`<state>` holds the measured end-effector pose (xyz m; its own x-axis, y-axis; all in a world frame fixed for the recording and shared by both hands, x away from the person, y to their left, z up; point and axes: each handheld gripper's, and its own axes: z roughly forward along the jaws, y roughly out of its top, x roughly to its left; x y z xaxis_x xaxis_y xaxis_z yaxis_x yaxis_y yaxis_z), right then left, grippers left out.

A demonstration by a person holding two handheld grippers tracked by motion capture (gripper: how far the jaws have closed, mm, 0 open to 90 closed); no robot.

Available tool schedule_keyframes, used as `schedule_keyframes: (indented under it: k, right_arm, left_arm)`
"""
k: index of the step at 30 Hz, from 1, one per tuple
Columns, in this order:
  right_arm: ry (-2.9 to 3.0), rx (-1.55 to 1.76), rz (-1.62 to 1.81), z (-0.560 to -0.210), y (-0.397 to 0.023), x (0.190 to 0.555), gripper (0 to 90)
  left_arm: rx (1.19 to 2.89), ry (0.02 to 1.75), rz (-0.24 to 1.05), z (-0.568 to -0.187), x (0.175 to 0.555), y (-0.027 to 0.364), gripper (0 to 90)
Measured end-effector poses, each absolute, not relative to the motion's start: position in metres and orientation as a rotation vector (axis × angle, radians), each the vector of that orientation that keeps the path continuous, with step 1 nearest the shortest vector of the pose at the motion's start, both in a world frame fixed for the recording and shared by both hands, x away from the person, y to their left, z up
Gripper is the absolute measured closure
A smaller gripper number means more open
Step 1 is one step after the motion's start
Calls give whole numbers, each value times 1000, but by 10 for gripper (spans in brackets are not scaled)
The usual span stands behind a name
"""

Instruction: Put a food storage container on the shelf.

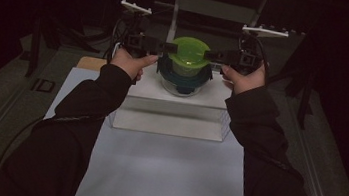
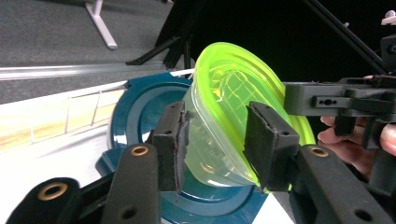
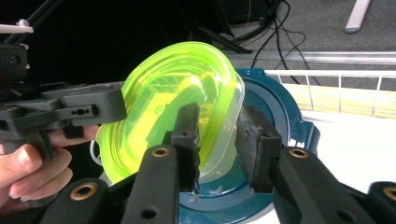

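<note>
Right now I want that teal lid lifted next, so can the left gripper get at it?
Probably not directly: the green-lidded container sits on the teal lid and stands between the jaws of the left gripper. It would likely have to be moved aside first.

The left hand-held gripper (image 1: 164, 47) and the right hand-held gripper (image 1: 209, 55) face each other, level, from opposite sides of a green-lidded container (image 1: 188, 52). Each meets the lid's rim on its own side; at this range it cannot be told whether the pads press on it. The container sits on top of a teal-lidded bowl (image 1: 183, 77), directly below and between the two hand-held grippers. The bowl stands on a white raised platform (image 1: 177, 96) beneath both, which rests on a pale worktop (image 1: 162, 177). Dark sleeves extend back from each hand-held gripper toward the viewer.
</note>
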<state>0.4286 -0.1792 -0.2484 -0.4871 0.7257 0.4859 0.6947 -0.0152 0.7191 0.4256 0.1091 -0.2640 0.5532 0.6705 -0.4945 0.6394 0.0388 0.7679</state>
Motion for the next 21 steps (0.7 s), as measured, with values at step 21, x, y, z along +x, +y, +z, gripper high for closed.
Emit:
schedule_keyframes:
  k: [21]
  right_arm:
    - [2137,1484,1575,-238,-180,423,433]
  left_arm:
    - [1560,1089,-3,-256,424,125,385]
